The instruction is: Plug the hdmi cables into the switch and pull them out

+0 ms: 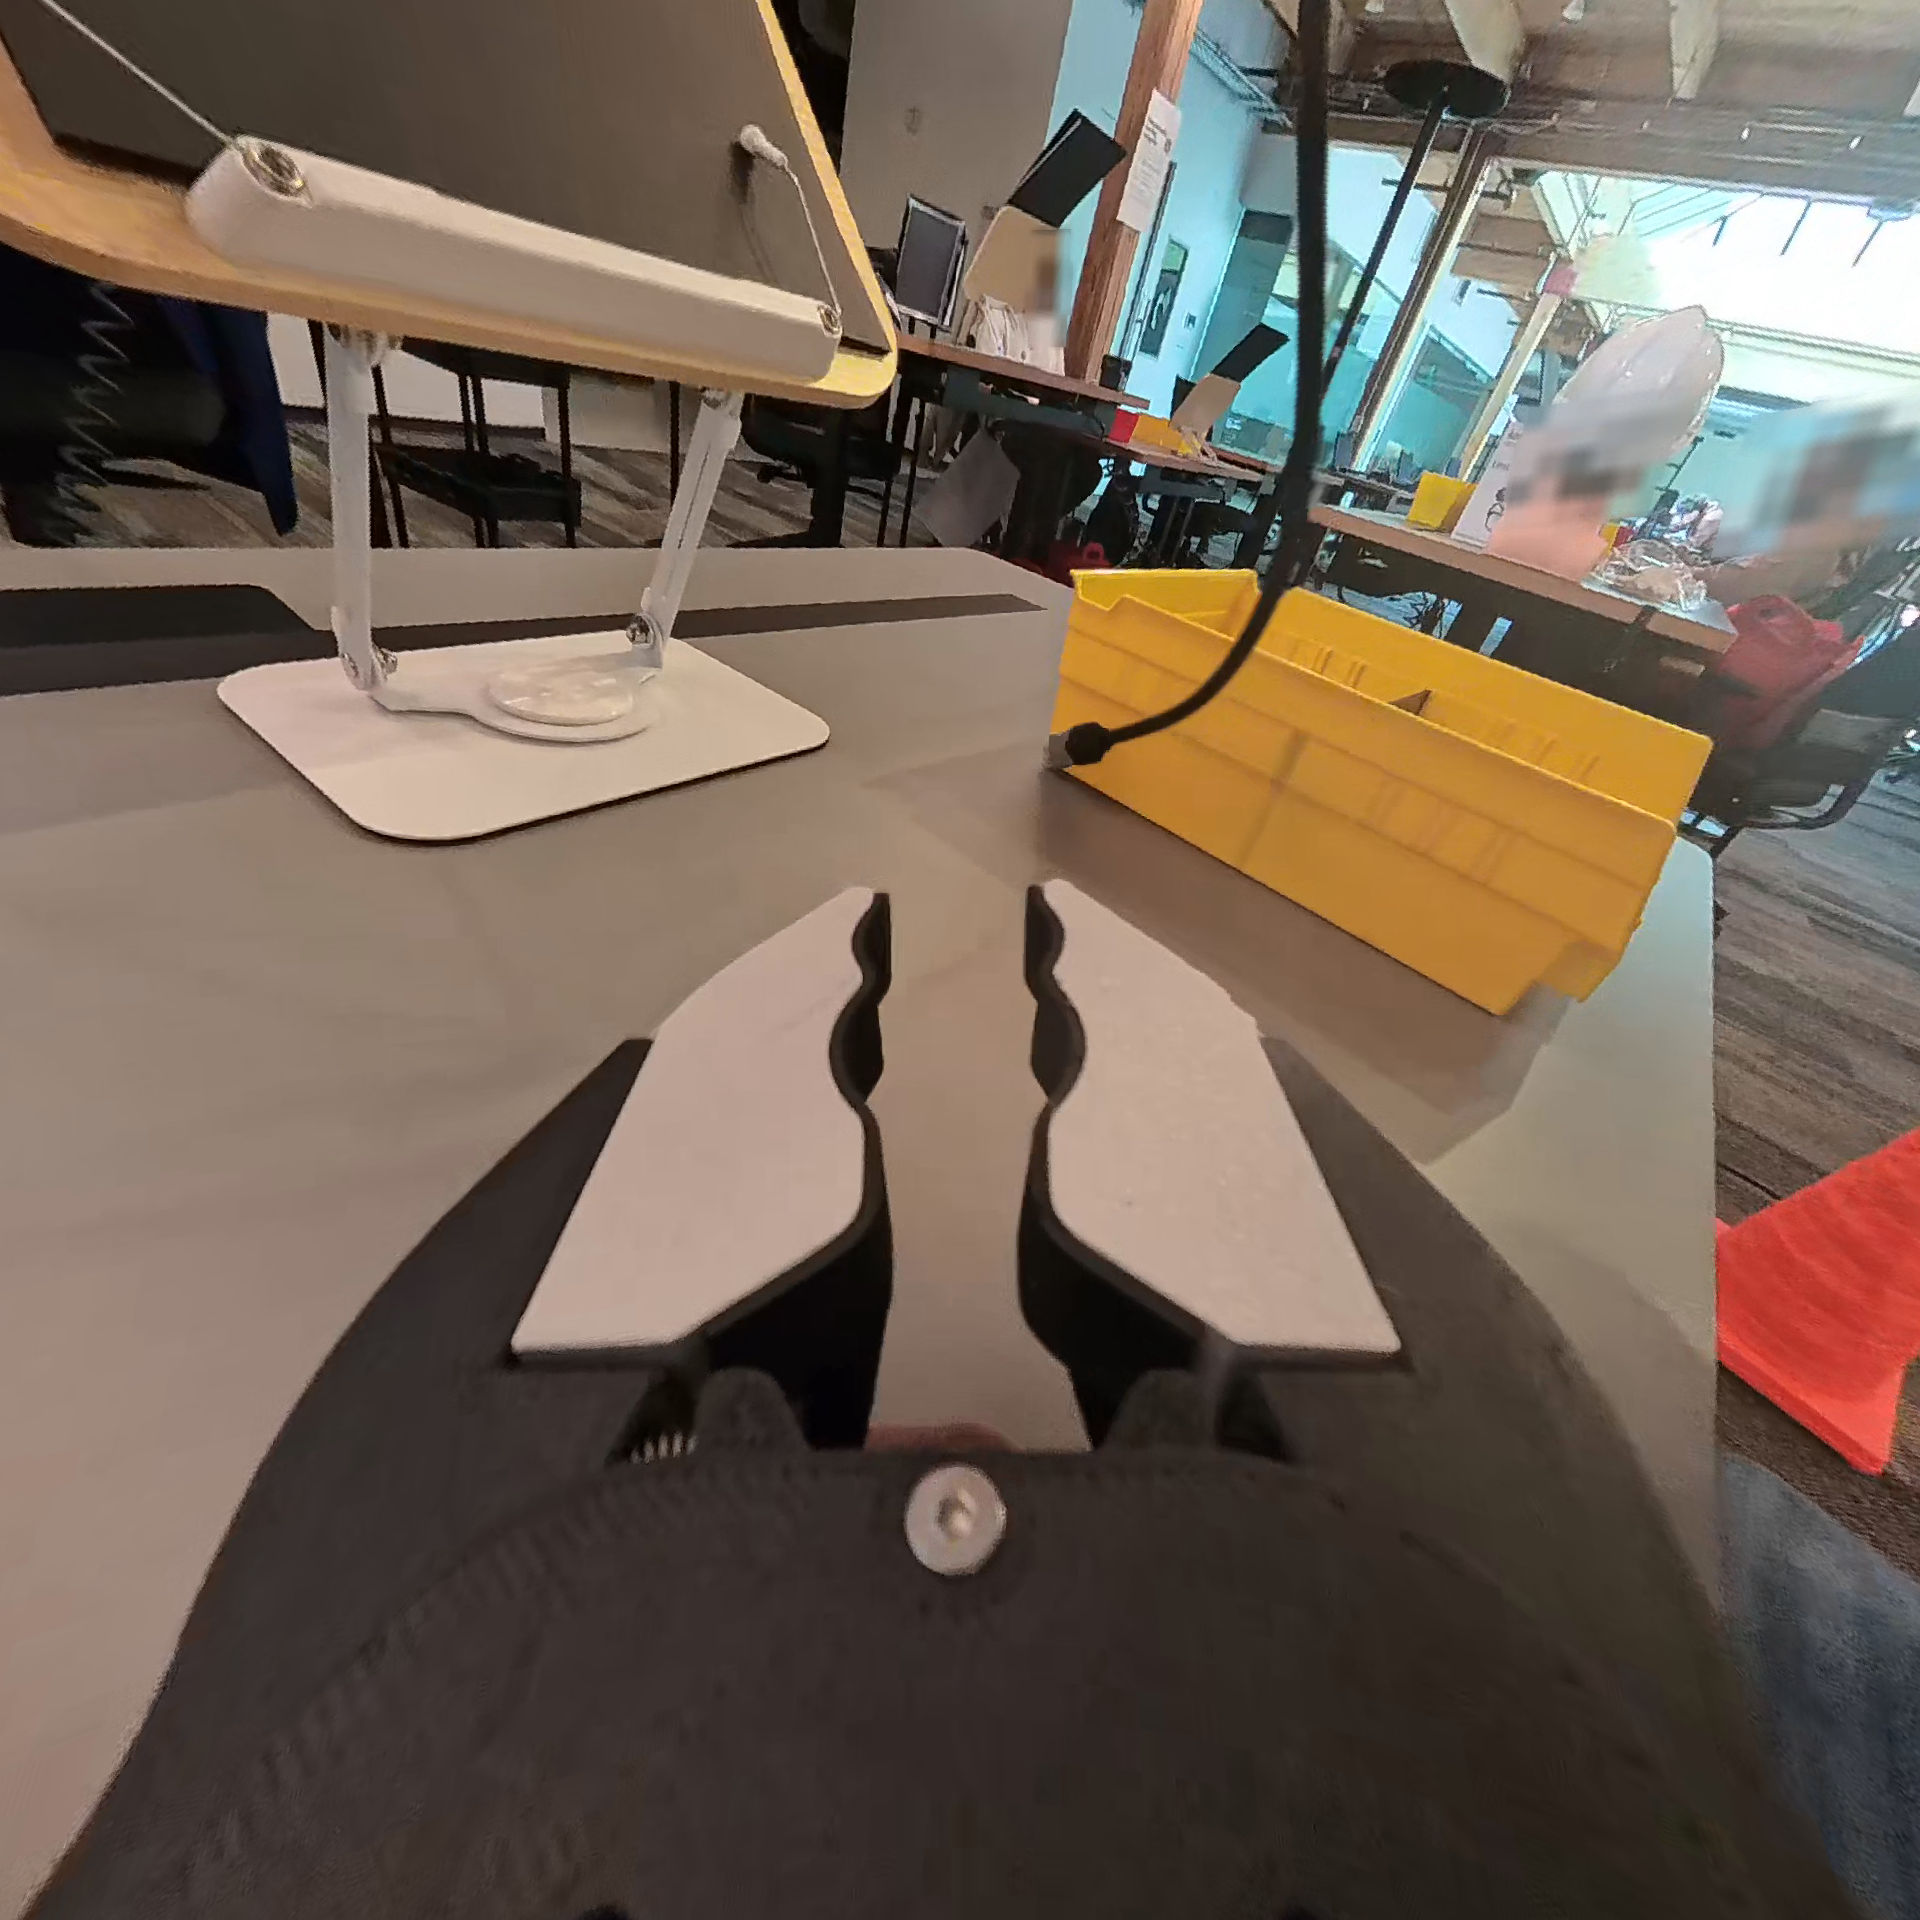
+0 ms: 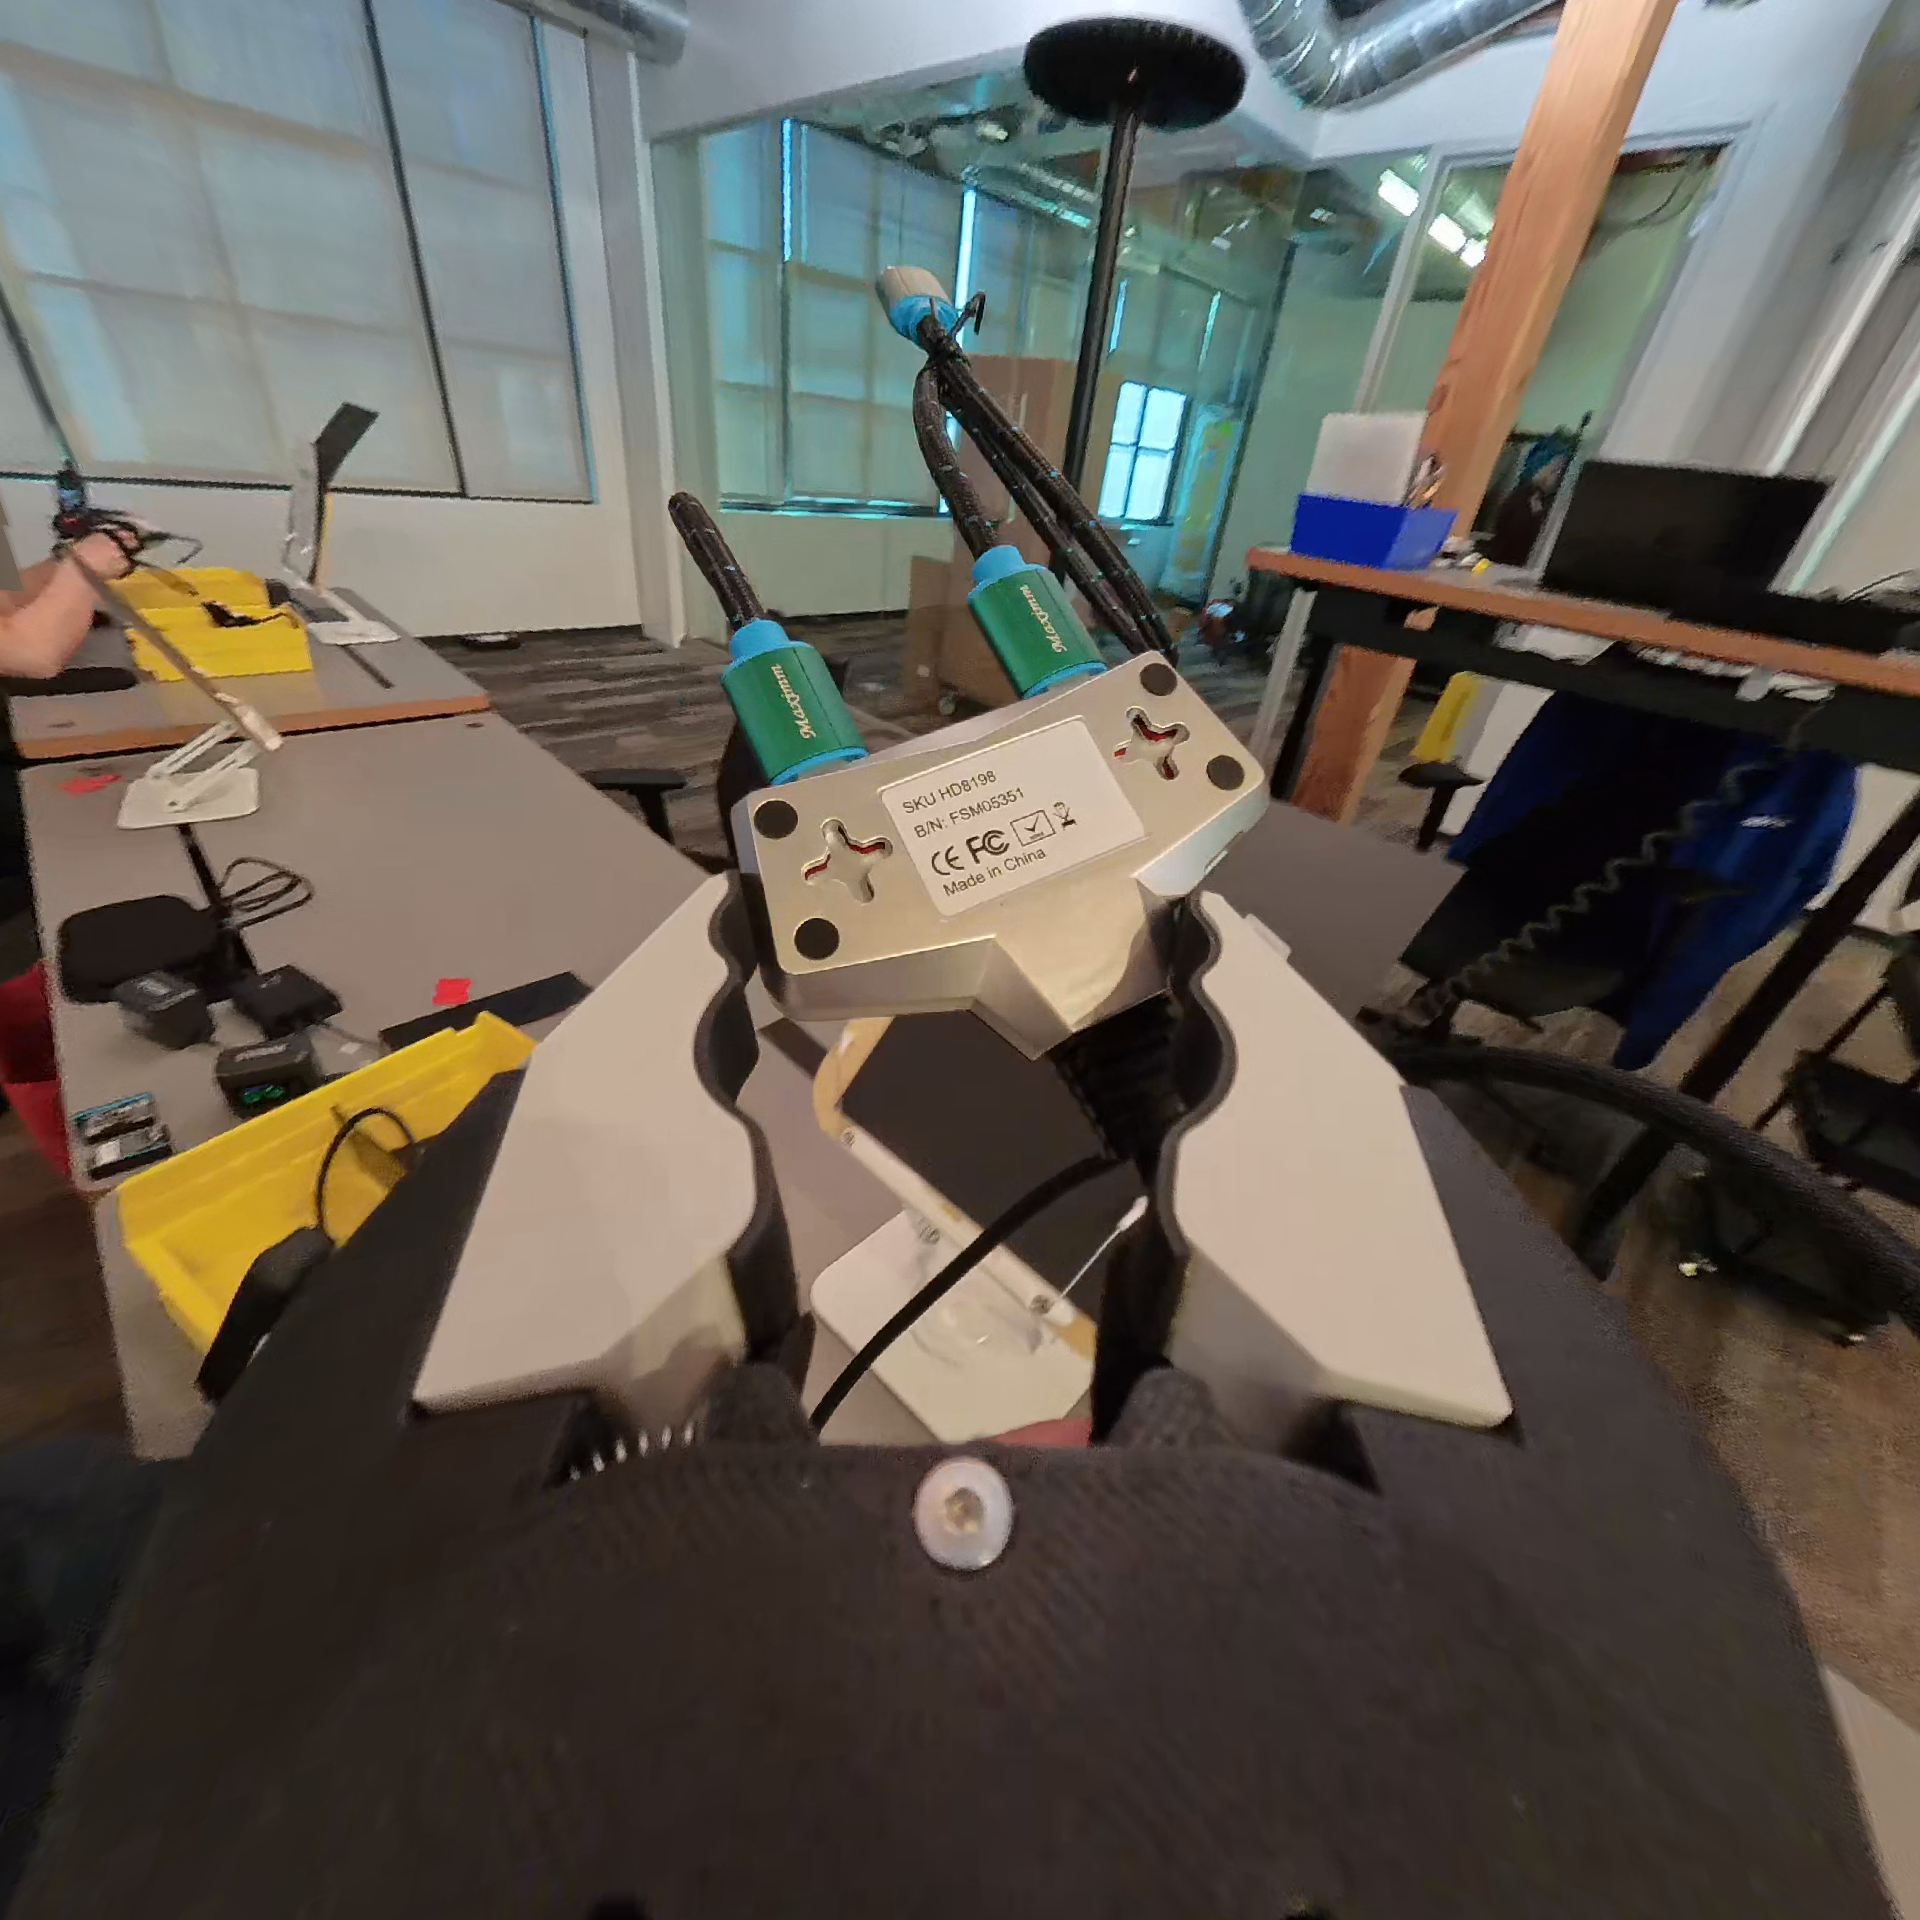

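In the right wrist view my right gripper (image 2: 966, 935) is shut on the silver HDMI switch (image 2: 997, 831) and holds it in the air, tilted, with its labelled underside towards the camera. The fingers grip its narrow end, where a black cable leaves it. Two green and blue HDMI plugs (image 2: 795, 717) (image 2: 1029, 623) sit in its far ports. A loose plug (image 2: 909, 296) of the braided cables sticks up above. In the left wrist view my left gripper (image 1: 956, 914) is empty over the grey table (image 1: 260, 1039), its jaws a narrow gap apart. A black cable end (image 1: 1075, 746) hangs by the bin.
A yellow bin (image 1: 1351, 800) stands at the table's right, also low left in the right wrist view (image 2: 312, 1174). A white tablet stand (image 1: 520, 748) with a wooden board stands at the far left. An orange object (image 1: 1829, 1309) lies beyond the table's right edge. A person's arm (image 2: 42, 623) works at a far table. Tip to tip, the grippers are about 50 cm apart.
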`<state>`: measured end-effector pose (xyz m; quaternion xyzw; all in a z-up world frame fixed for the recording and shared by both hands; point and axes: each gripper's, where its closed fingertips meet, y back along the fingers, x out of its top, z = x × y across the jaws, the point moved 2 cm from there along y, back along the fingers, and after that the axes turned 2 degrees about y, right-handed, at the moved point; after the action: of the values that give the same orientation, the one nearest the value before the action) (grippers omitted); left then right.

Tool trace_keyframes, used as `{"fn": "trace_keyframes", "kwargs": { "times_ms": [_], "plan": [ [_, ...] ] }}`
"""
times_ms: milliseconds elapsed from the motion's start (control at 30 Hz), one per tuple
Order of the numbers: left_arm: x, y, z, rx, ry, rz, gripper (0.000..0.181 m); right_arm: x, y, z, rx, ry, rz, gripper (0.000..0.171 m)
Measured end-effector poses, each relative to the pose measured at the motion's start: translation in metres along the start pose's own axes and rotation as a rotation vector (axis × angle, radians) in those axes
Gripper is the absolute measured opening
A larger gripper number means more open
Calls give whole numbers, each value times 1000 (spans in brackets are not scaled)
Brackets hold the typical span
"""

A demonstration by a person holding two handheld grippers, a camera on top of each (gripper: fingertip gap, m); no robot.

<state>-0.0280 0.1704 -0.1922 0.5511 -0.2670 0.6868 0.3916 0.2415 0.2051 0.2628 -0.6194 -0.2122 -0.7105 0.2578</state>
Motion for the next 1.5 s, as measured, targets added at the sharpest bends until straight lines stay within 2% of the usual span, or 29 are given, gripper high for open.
{"fn": "trace_keyframes", "kwargs": {
  "times_ms": [367,733,900,1167,1233,1333,1500],
  "plan": [
    [-4,-4,6,-30,-24,-11,21,96,55,52,-190,62,139,79],
    [-5,-7,8,-30,-31,-20,23,172,79,82,-258,102,173,79],
    [-6,-8,11,-41,-35,-26,23,172,79,86,-280,118,133,79],
    [-5,-5,11,-45,-24,-16,23,84,47,92,-237,61,-28,79],
    [-5,-6,10,-46,-18,-17,24,72,43,93,-230,54,-45,80],
    [-6,-6,10,-44,-18,-19,24,83,45,102,-257,71,-10,80],
    [-5,-8,9,-37,-17,-18,24,142,62,112,-285,182,104,80]
  ]
}}
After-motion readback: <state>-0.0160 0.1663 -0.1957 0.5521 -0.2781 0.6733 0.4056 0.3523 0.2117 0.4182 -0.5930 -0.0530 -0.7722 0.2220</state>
